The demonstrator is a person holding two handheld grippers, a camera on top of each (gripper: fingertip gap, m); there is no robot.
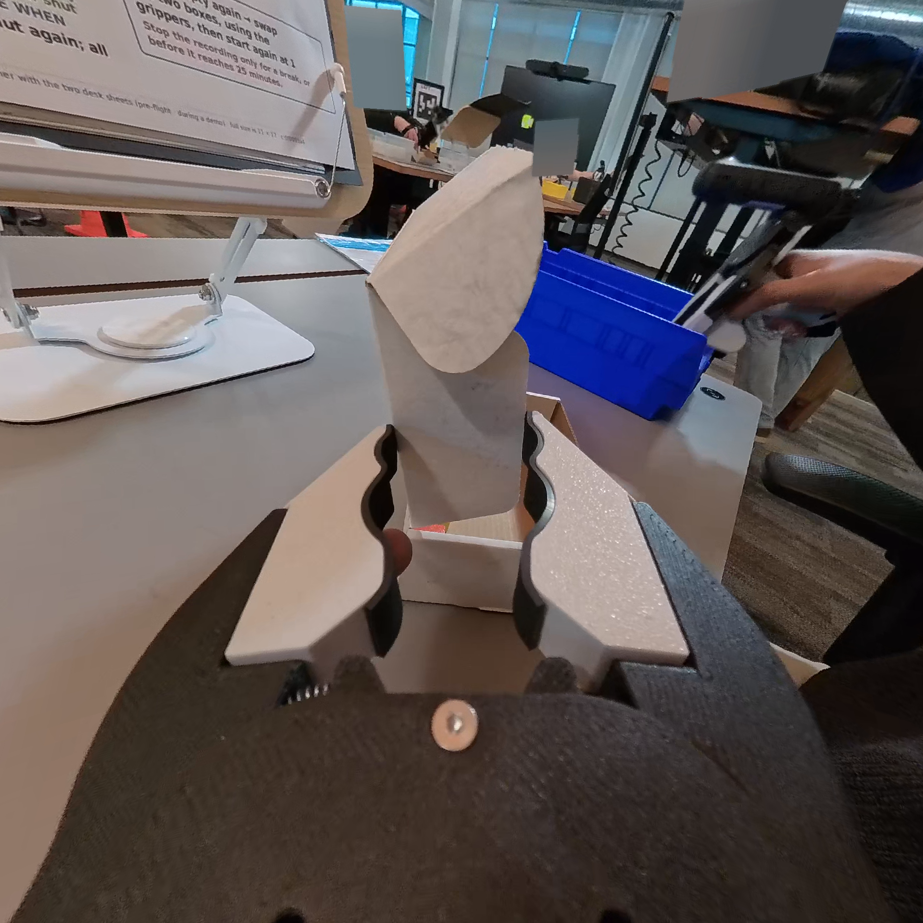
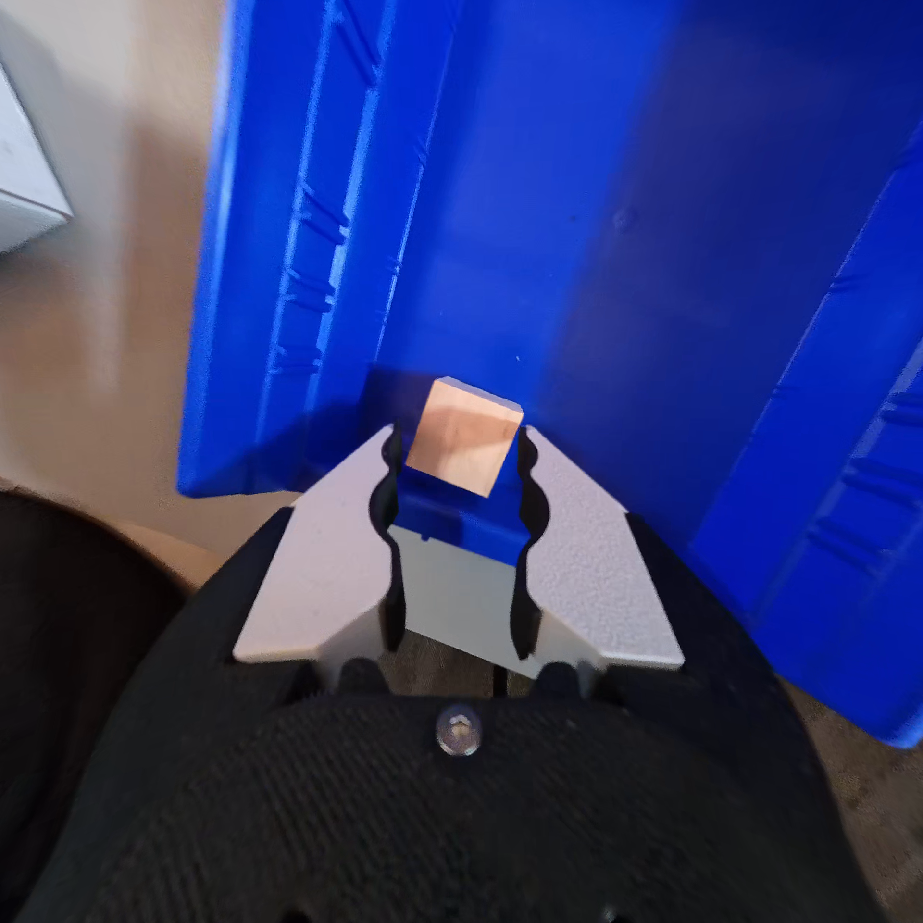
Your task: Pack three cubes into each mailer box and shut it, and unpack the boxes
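Note:
A white mailer box (image 1: 459, 564) stands open on the grey desk just below my left gripper (image 1: 459, 434). Its lid and rounded side flap (image 1: 449, 349) stand upright between my open jaws; I cannot tell if the pads touch the flap. A sliver of red and yellow cubes (image 1: 435, 527) shows inside the box. My right gripper (image 2: 458, 439) is inside the blue bin (image 2: 599, 225), jaws apart. A plain wooden cube (image 2: 462, 442) sits tilted at the fingertips, not square to the pads. The right gripper also shows in the left wrist view (image 1: 719, 334), over the blue bin (image 1: 614, 344).
A white document stand (image 1: 150, 349) with printed sheets is at the left. A second white box (image 1: 644, 449) lies behind the first, by the bin; its corner shows in the right wrist view (image 2: 25, 190). The desk edge and a black chair (image 1: 839, 494) are at the right. The grippers' ends are close to 40 cm from one another.

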